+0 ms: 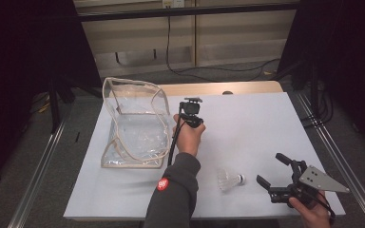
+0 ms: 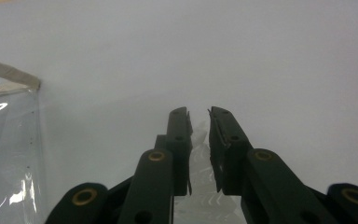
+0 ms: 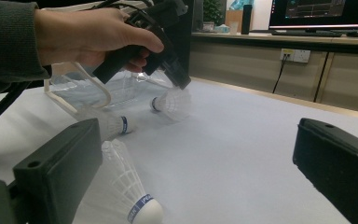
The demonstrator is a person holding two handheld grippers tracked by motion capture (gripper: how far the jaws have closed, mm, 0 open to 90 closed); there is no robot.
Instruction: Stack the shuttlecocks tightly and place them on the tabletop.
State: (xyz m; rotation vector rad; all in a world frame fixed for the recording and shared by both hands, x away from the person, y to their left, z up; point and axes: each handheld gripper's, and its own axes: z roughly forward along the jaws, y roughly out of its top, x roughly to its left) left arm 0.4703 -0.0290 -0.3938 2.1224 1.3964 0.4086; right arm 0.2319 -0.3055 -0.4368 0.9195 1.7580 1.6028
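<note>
Left gripper [image 3: 179, 81] pinches a shuttlecock's [image 3: 172, 103] skirt, which we see resting on the table [image 1: 256, 123] beside the clear bag [image 1: 133, 123]. Right gripper [image 1: 272, 173] hangs wide open near another shuttlecock [image 1: 230, 179].

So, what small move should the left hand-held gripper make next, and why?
Probably open wider and lift away: the jaws of the left hand-held gripper stand narrowly apart around a shuttlecock that rests on the table beside the clear bag.

On the table [image 1: 266, 123], the bag [image 1: 133, 123] lies at nine o'clock, one shuttlecock [image 1: 230, 179] at five o'clock just left of the right gripper [image 1: 271, 170], another [image 3: 172, 103] beside the bag under the left gripper [image 1: 191, 124].
</note>
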